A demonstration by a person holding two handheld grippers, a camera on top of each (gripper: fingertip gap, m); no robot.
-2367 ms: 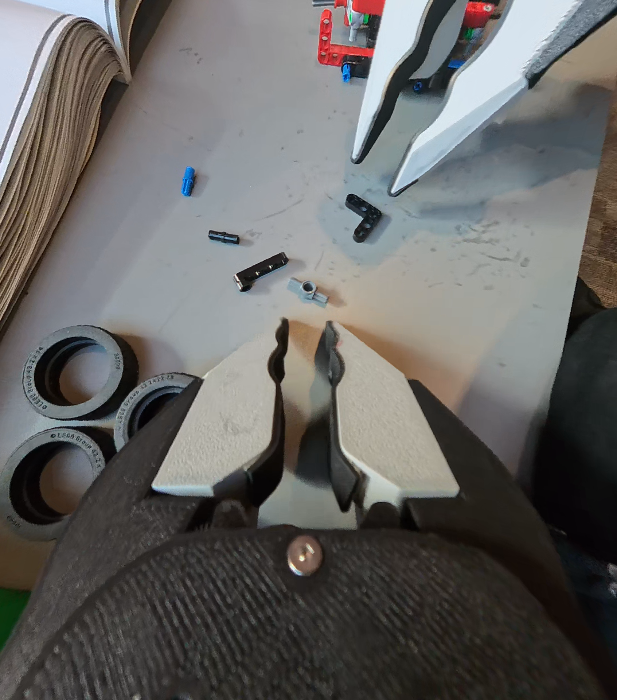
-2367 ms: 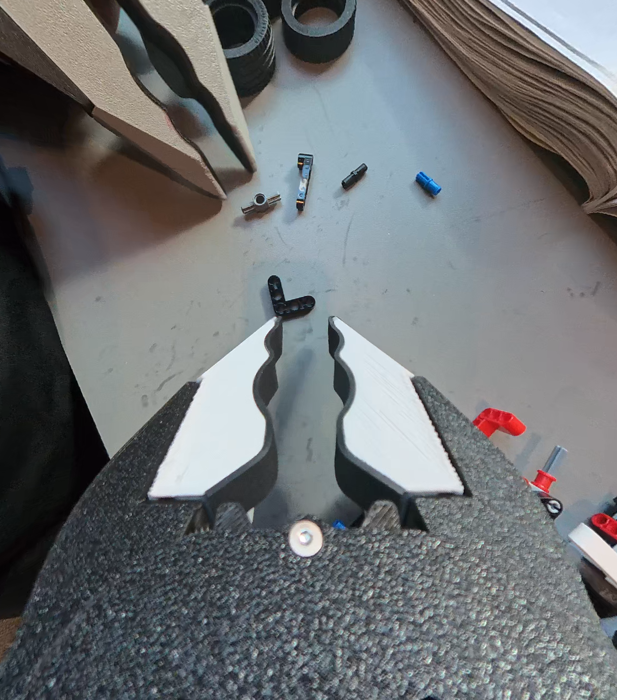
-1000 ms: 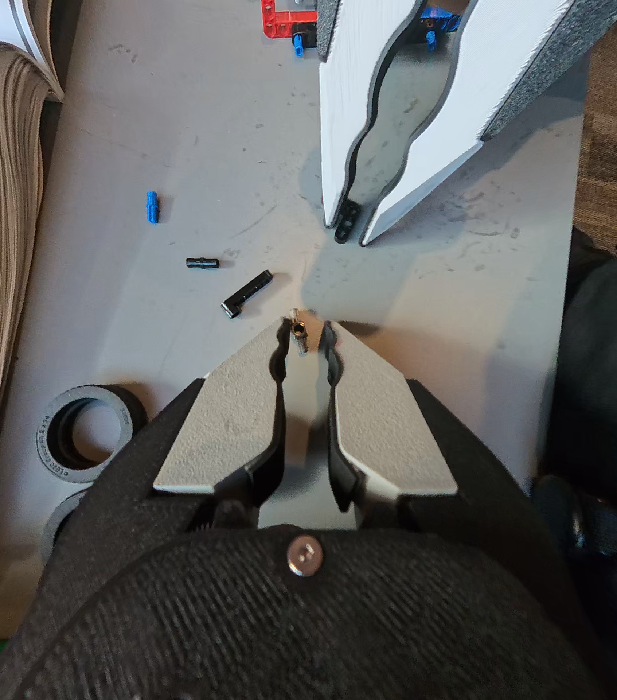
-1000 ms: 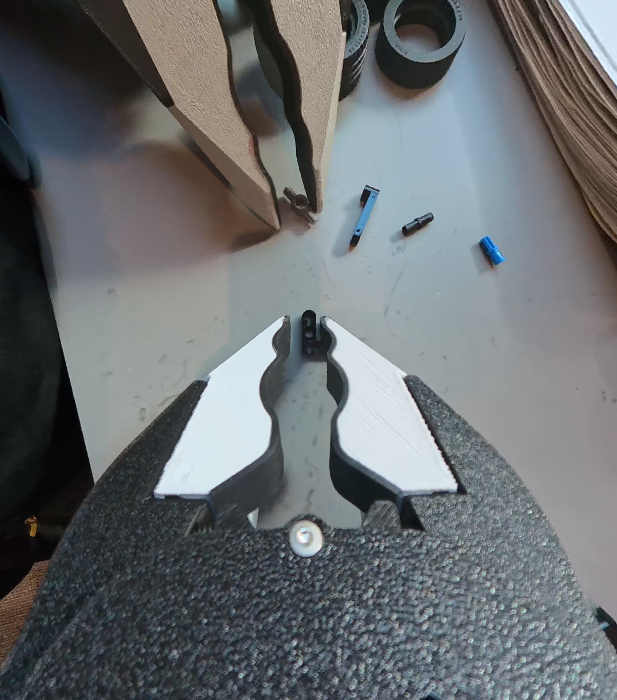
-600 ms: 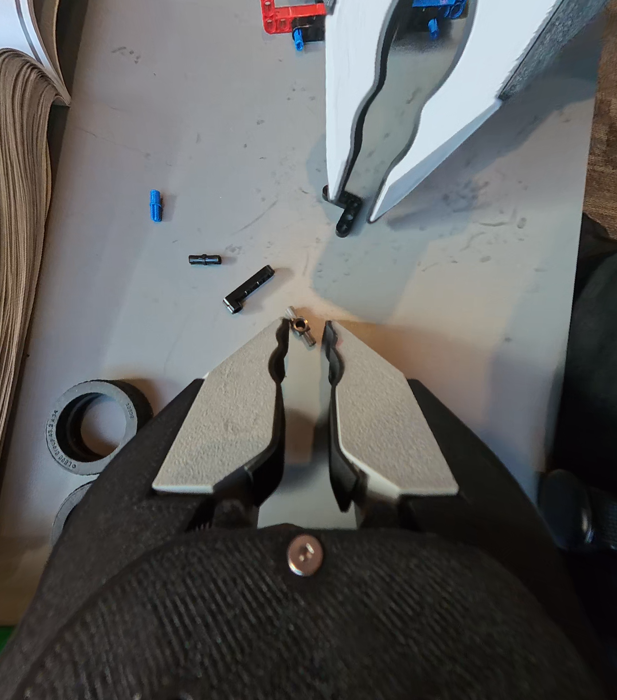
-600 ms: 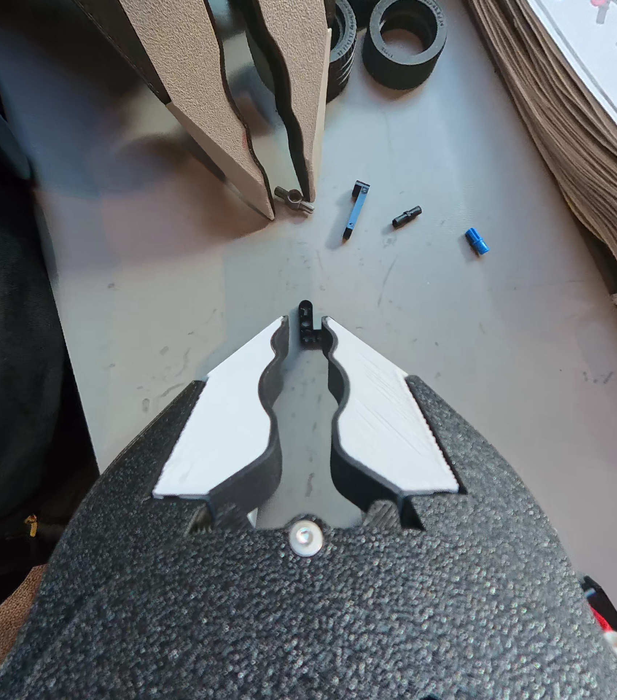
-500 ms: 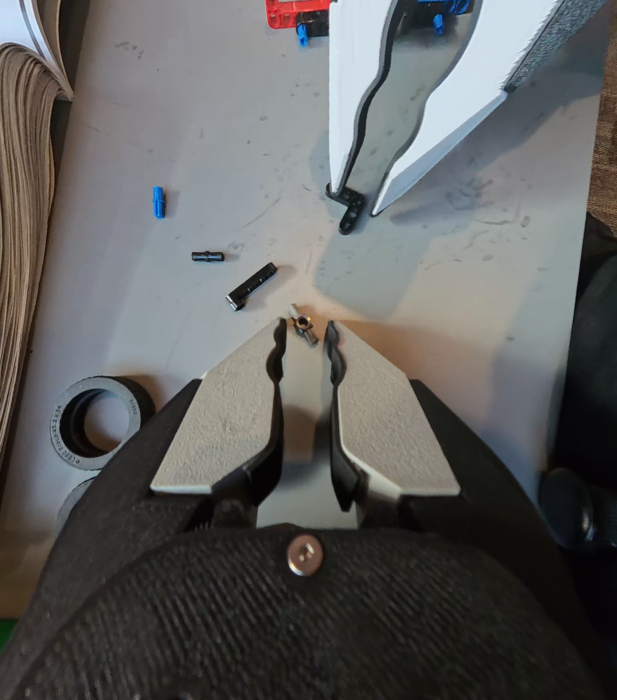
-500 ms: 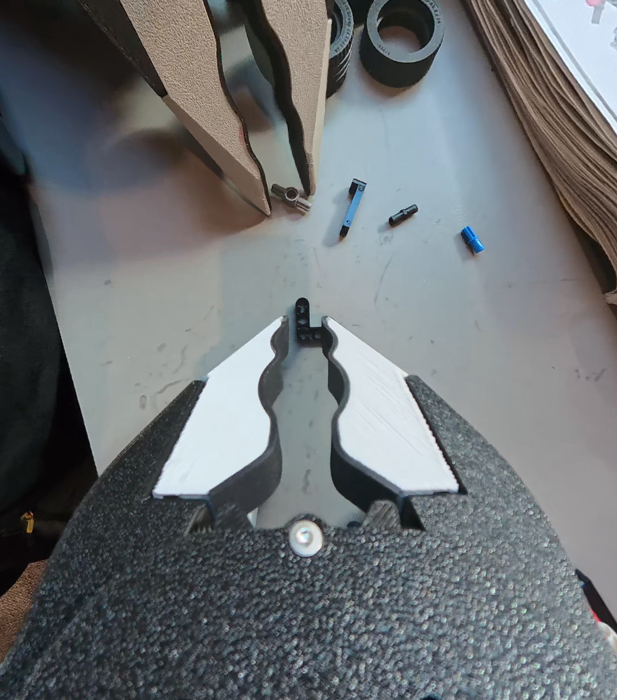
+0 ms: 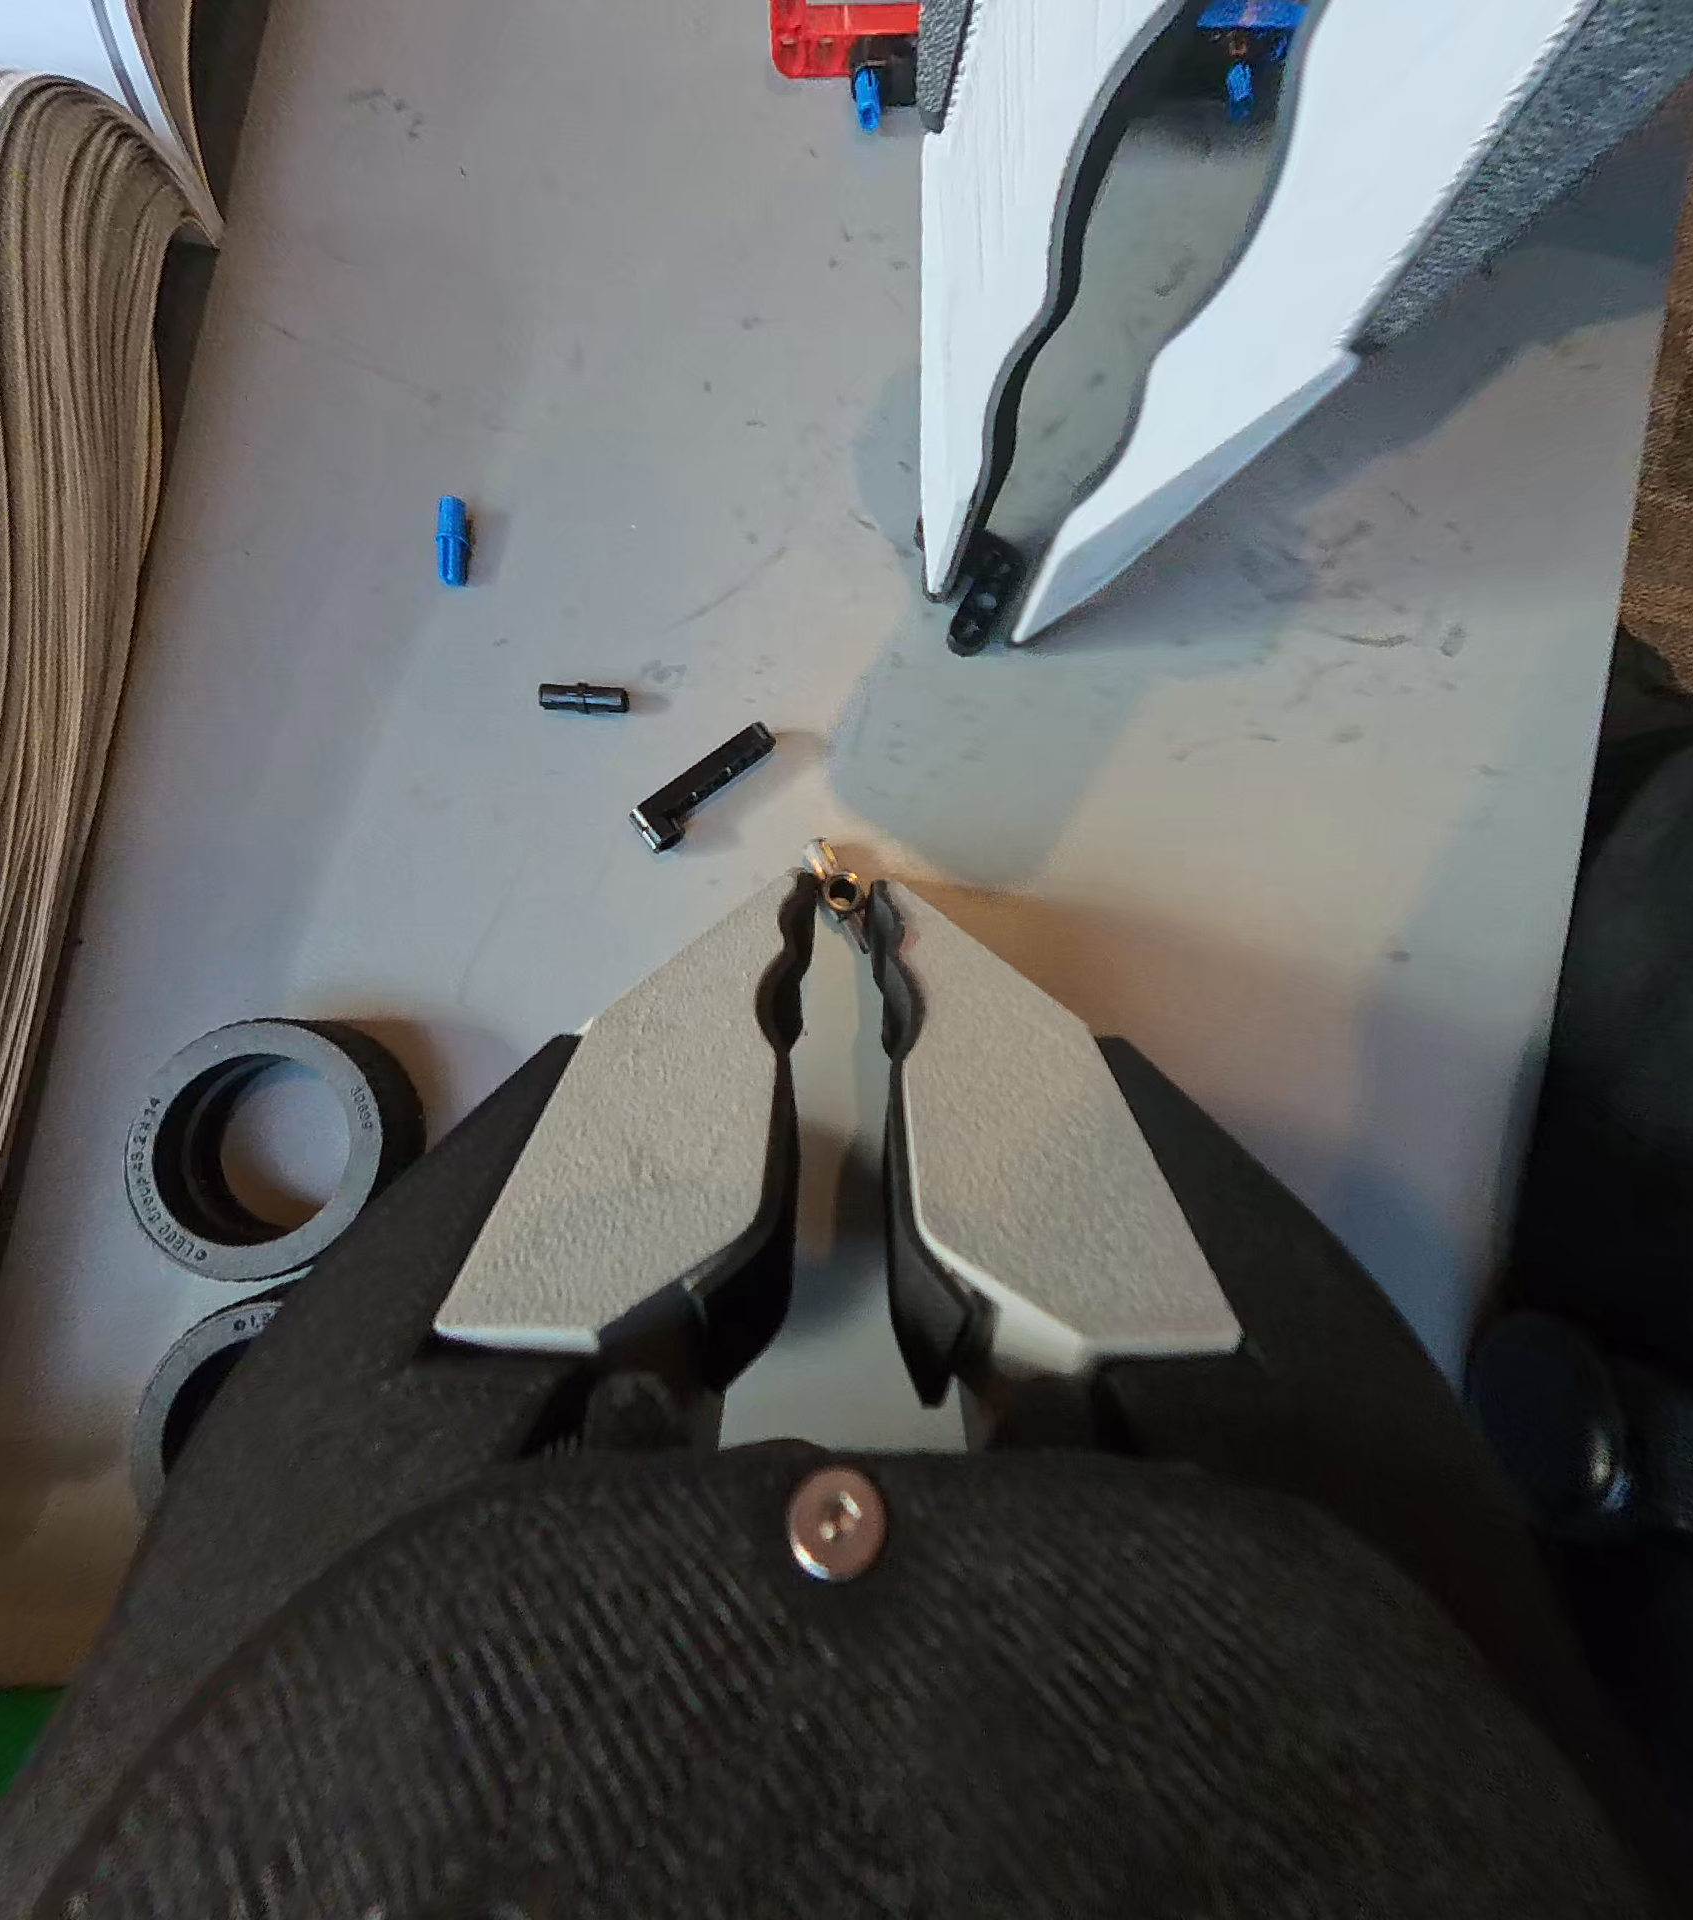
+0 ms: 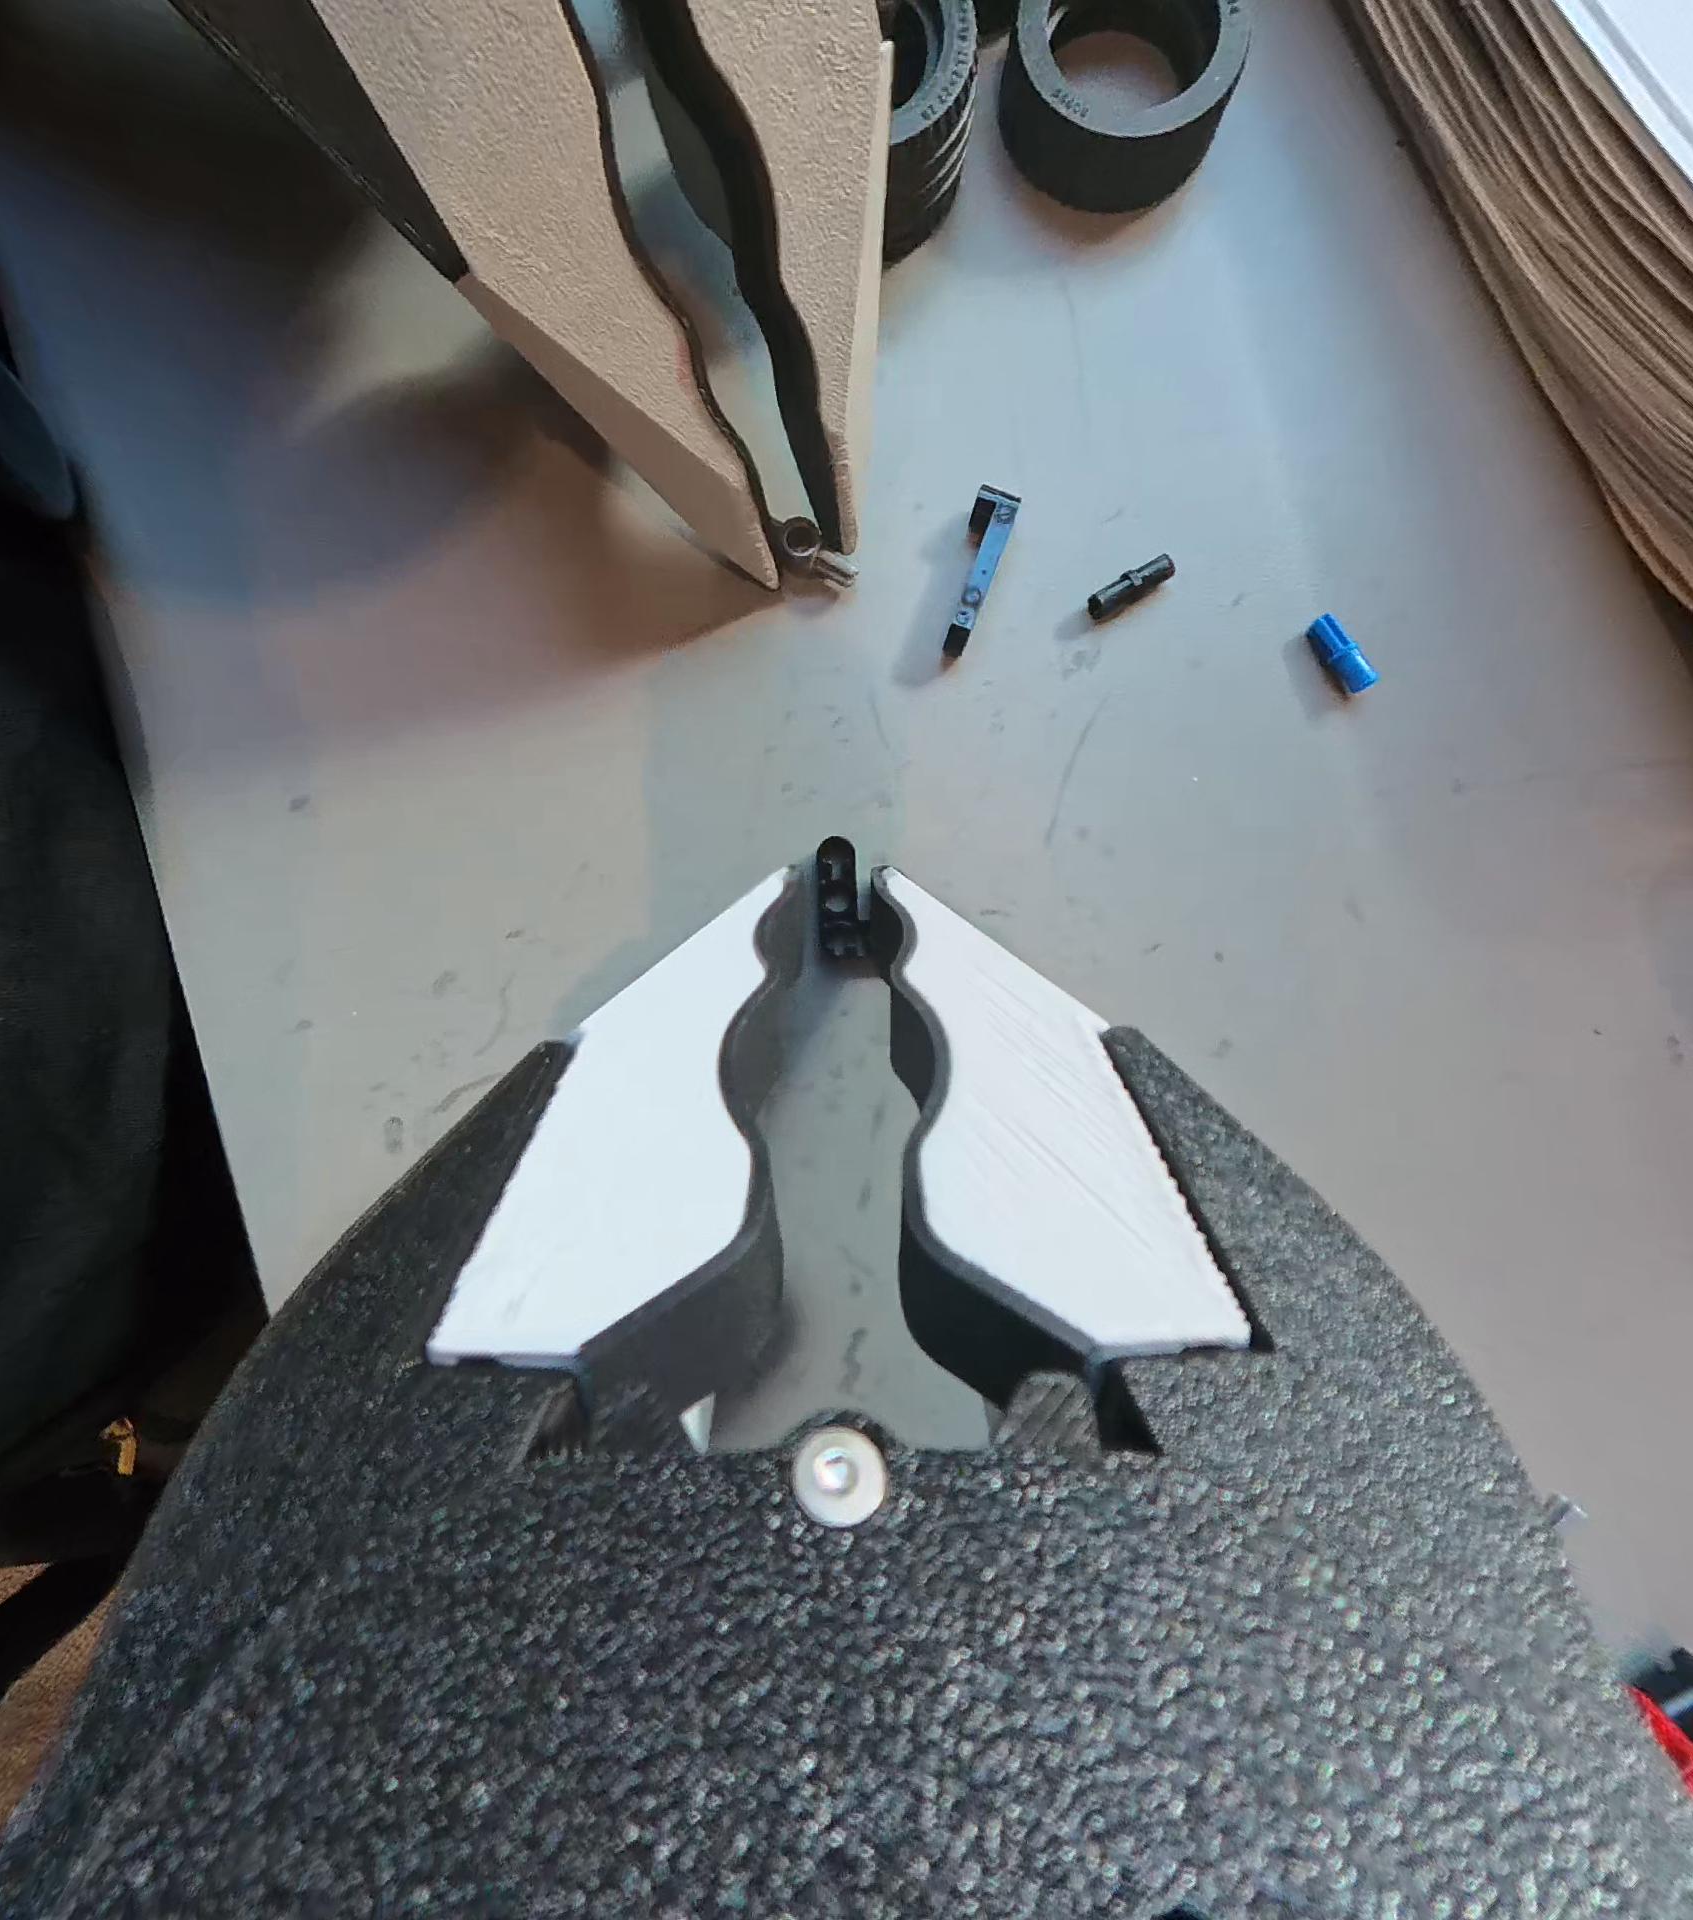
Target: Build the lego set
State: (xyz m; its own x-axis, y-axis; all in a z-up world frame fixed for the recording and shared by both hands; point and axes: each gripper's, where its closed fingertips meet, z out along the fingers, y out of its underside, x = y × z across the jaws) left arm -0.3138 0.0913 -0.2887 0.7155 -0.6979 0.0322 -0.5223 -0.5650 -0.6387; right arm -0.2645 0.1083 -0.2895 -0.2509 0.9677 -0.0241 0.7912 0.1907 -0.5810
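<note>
My left gripper (image 9: 837, 896) is shut on a small grey connector (image 9: 840, 891), pinched at its fingertips close to the grey table (image 9: 613, 312). It also shows in the right wrist view (image 10: 806, 551) with the connector (image 10: 802, 540) between its tips. My right gripper (image 10: 840, 896) is shut on a black L-shaped beam (image 10: 838, 902) that sticks out past its tips. In the left wrist view the right gripper (image 9: 987, 608) holds that beam (image 9: 979, 613) just above the table, a short way beyond the left gripper.
Loose on the table lie a black beam (image 9: 704, 787), a black pin (image 9: 584, 697) and a blue pin (image 9: 452, 540). Black tyres (image 9: 265, 1148) sit at the left, by a thick open instruction book (image 9: 11, 520). A partly built red model (image 9: 837, 36) stands far off. The table edge (image 9: 1590, 831) runs at the right. Some 6 centimeters of space lies between my two pairs of fingers. Both grippers' tips are roughly 10 centimeters from the blue pin (image 9: 452, 540). It is also in sight in the right wrist view (image 10: 1346, 650).
My left gripper's fingers have closed onto the grey connector, which turned between them. My right gripper still holds the black L-shaped beam and has shifted slightly.
</note>
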